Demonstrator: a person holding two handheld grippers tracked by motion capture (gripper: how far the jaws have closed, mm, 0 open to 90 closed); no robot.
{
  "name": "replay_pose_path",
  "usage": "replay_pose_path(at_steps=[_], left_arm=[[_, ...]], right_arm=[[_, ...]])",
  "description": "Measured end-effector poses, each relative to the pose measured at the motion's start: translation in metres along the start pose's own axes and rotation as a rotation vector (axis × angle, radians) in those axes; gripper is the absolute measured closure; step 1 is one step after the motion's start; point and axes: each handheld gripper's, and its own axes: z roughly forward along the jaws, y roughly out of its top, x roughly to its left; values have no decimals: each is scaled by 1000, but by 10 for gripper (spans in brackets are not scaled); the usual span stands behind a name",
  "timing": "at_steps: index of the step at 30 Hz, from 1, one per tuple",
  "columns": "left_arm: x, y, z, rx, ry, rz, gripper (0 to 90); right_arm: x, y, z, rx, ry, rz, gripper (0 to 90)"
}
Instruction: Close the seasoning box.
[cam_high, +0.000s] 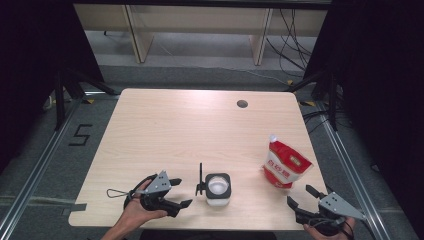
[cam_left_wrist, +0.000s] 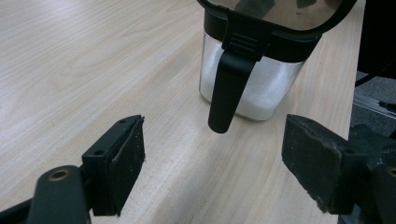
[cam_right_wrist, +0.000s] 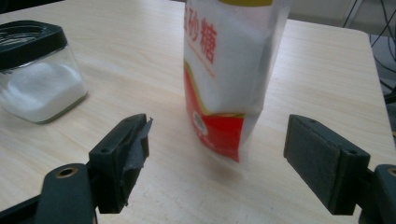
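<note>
At the near edge of the tabletop (cam_high: 150, 130), two hand-held grippers were counted. The left gripper (cam_high: 183, 192) sat toward the near left corner, jaws spread wide and holding nothing. The right gripper (cam_high: 302, 195) sat at the near right corner, jaws likewise wide and empty.

One jar (cam_high: 218, 189) stood near the middle of the near edge, just beside the left gripper: clear, squarish glass, a black collar, white granules filling its lower part, the lid (cam_high: 200, 179) hinged up on its left side. A black tab (cam_left_wrist: 227, 88) hung down its front.

One pouch (cam_high: 286, 164) stood farther in, toward the right edge: white above, red below, with red printed characters, its top corner open.
</note>
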Motion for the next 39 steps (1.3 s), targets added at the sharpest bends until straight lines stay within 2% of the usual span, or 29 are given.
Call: replay_pose_path(at_steps=[3, 4, 5, 6, 7, 8, 9, 10, 11, 12, 13, 15, 16, 17, 18, 19, 20, 21, 22, 23, 24, 29, 31, 33, 36, 37, 38, 39], left_arm=[[1, 0, -1, 2, 3, 2, 210], [3, 1, -2, 1, 3, 14, 211], [1, 1, -1, -16, 9, -13, 213], [3, 2, -3, -6, 6, 5, 222], [5, 3, -3, -9, 7, 29, 242], [4, 4, -4, -12, 11, 18, 265], [4, 4, -4, -12, 11, 18, 286], [3, 4, -4, -17, 12, -3, 326], [4, 7, -6, -31, 16, 9, 371], [4, 8, -8, -28, 27, -3, 417], [6, 8, -8, -37, 17, -10, 491], [6, 10, -10, -43, 27, -11, 595], [6, 12, -11, -57, 31, 0, 661], [6, 12, -11, -57, 31, 0, 708], [5, 16, -13, -75, 35, 3, 750], [4, 17, -14, -81, 38, -7, 783], [2, 19, -14, -93, 40, -17, 813], [2, 19, -14, -93, 40, -17, 837], [0, 23, -15, -98, 40, -7, 858], [0, 23, -15, -98, 40, -7, 875], [-2, 27, -17, -96, 35, 10, 888], [-11, 38, -18, -94, 17, 46, 893], [-12, 40, -18, -94, 16, 43, 893], [-15, 45, -16, -101, -2, 60, 893], [-18, 50, -14, -97, -2, 54, 893], [-18, 50, -14, -97, -2, 54, 893], [-18, 53, -13, -97, 0, 69, 893], [-18, 54, -12, -101, -3, 75, 892]], right_arm=[[4, -1, -1, 16, 3, 23, 232], [2, -1, 0, 14, 18, -19, 233], [3, -1, 0, 11, 20, -30, 234], [4, -1, -1, 15, 15, -17, 235], [3, -1, -1, 7, 3, -47, 234], [7, -2, -2, 24, 11, 3, 235], [7, -2, -2, 24, 11, 3, 235], [5, -2, -2, 19, 13, -21, 233], [7, -3, -2, 21, 17, -10, 233], [5, -2, -1, 3, 13, -46, 233], [7, -3, -1, 7, 15, -38, 233], [7, -3, -1, 7, 20, -39, 234], [11, -3, -2, 18, 26, -2, 236], [11, -3, -2, 18, 26, -2, 236], [9, -3, -1, 10, 31, -41, 238], [10, -3, -1, 14, 36, -36, 238], [12, -3, -2, 24, 35, -3, 239], [11, -3, -1, 18, 40, -31, 239], [10, -3, -1, 14, 39, -39, 241], [10, -3, -1, 14, 39, -39, 241], [10, -3, -1, 15, 41, -37, 242], [11, -3, -1, 14, 42, -37, 243], [11, -3, -1, 14, 43, -39, 244], [11, -3, 0, 9, 42, -47, 245], [11, -3, 0, 10, 45, -45, 245], [13, -3, -1, 14, 44, -27, 245], [11, -3, 0, 10, 46, -53, 245], [12, -2, 0, 11, 45, -50, 245]])
